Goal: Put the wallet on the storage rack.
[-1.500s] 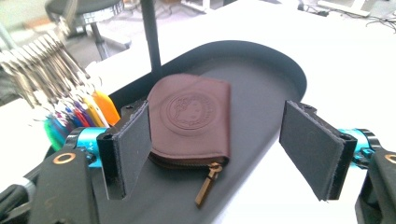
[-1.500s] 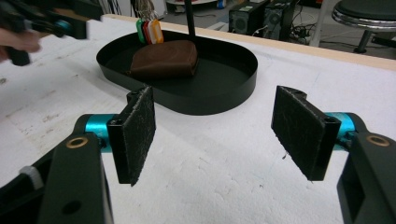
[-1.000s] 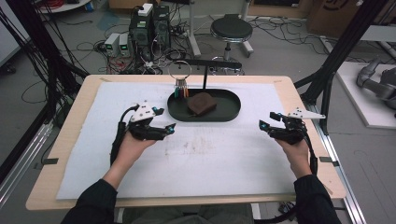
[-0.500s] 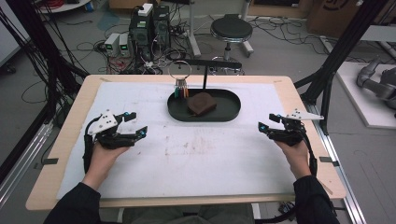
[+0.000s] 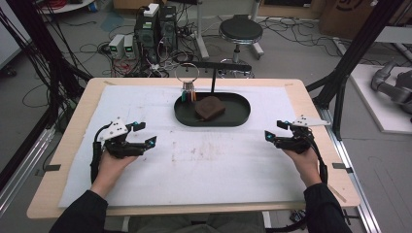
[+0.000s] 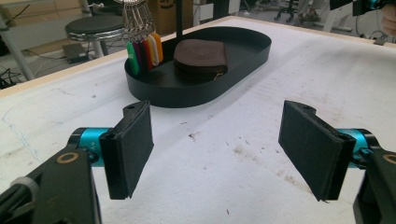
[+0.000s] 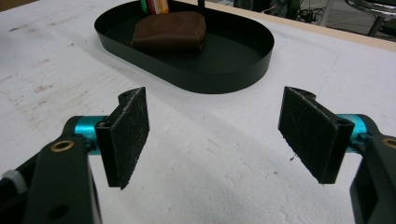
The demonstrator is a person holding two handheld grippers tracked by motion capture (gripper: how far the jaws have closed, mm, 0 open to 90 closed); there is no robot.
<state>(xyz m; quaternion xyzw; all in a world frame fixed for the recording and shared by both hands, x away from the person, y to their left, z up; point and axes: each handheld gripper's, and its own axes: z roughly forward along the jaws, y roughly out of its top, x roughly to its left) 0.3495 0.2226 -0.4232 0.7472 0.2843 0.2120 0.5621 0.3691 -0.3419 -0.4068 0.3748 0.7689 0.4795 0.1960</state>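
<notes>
A pale wooden bench is standing on a grey concrete floor, and a white, lightly stained sheet is covering most of its top. Black frame struts are rising at either side. Beyond the far edge, a round black stool is sitting among loose cables that are trailing across the floor. To its left, dark computer towers and small grey boxes are standing on the floor. A white platform is lying at the right, and cardboard boxes are resting at the back. Even light is falling over everything.
</notes>
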